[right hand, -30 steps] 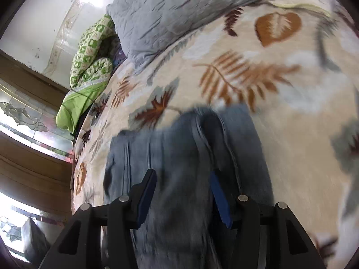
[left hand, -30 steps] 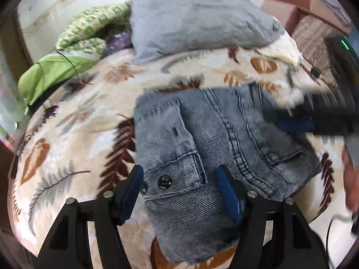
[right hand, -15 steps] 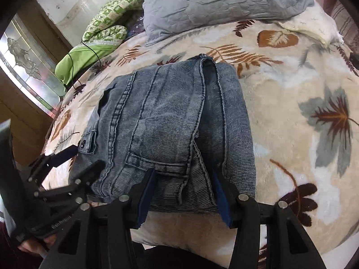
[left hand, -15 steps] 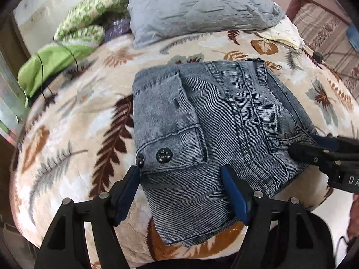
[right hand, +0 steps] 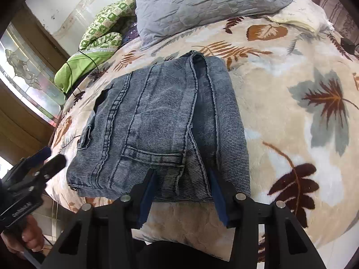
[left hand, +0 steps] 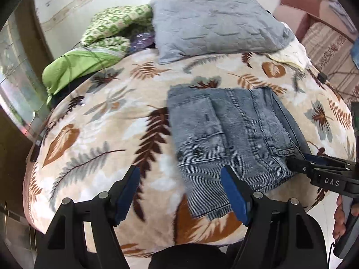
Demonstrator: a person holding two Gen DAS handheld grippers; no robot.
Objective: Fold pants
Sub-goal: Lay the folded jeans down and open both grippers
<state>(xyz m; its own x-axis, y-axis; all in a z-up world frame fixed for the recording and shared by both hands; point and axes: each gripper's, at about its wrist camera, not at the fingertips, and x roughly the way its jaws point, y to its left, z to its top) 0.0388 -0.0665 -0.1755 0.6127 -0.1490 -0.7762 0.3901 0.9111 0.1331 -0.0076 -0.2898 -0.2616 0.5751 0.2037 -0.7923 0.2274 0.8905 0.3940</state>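
- Since half a second ago, the left gripper (left hand: pixel 179 192) has shifted to the left, so the folded pants (left hand: pixel 231 134) now sit more to its right.
- Both jaws are spread: the left gripper holds nothing, and the right gripper (right hand: pixel 181 192) straddles the near edge of the pants.
- The pants lie folded on the leaf-pattern blanket (left hand: pixel 94 134), below the grey pillow (left hand: pixel 215 22).

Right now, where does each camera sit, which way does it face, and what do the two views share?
Left wrist: on the left gripper, near the bed edge, facing the headboard pillows; shows its open blue fingers and the right gripper at the jeans.
Right wrist: on the right gripper, its open fingers at the near edge of the folded jeans; the left gripper and hand show.
Shared: jeans, leaf blanket, grey pillow.
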